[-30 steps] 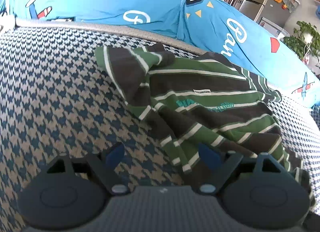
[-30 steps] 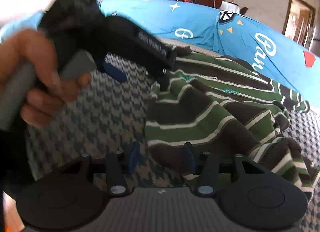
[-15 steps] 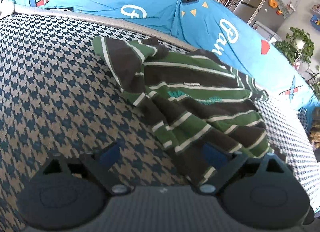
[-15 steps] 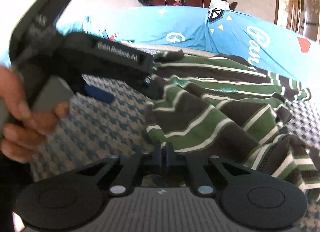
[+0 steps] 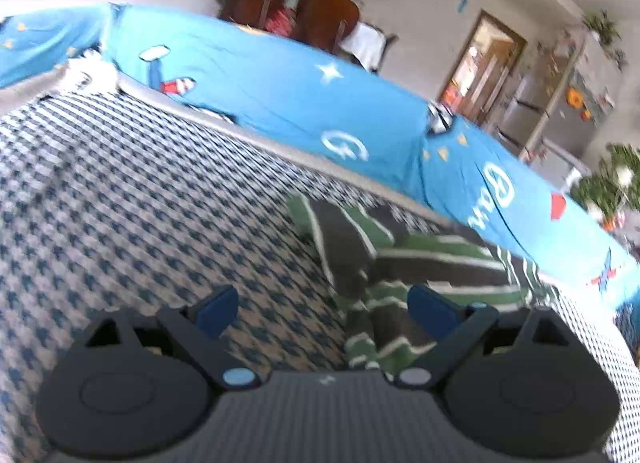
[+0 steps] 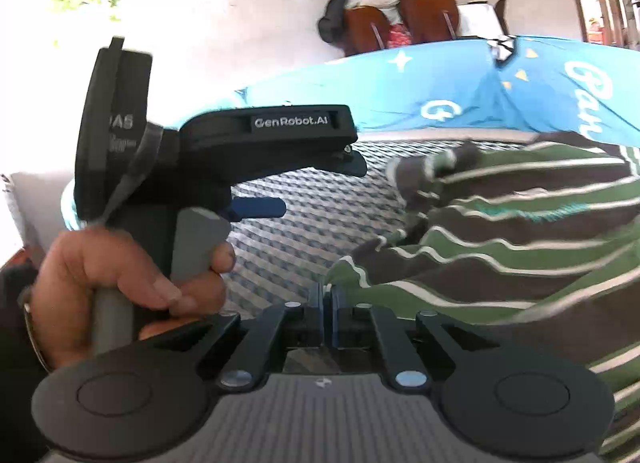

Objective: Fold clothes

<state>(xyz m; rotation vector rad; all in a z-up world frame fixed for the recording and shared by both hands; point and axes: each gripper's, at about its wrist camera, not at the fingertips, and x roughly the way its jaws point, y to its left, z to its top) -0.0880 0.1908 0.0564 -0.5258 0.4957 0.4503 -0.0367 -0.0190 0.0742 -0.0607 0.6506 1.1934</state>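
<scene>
A: How is the right tool (image 6: 325,305) seen?

B: Its blue pads are pressed together, and an edge of the striped shirt (image 6: 520,247) is pinched between them, as far as can be judged; the green hem goes right into the pads. The left tool (image 5: 323,305) is spread wide and nothing is held in it. Its jaws have just been opening, with only checked cover and some cloth showing between them.

A: How will the shirt handle?

B: It is judged to be soft, light and limp. It will sag and crease when lifted, so it is better taken at a hem or a corner, with both tools well apart. A free corner is seen at 12 o'clock from the left tool, flat on the checked sofa cover (image 5: 140,203).

A: What is given by one view only?

B: In the right wrist view the left tool is seen from the side at 10 o'clock, with the hand (image 6: 120,287) on its grip. In the left wrist view the far end of the shirt is shown, beside the blue printed cloth (image 5: 280,91) at 1 o'clock; the pinch itself is not shown there.
</scene>
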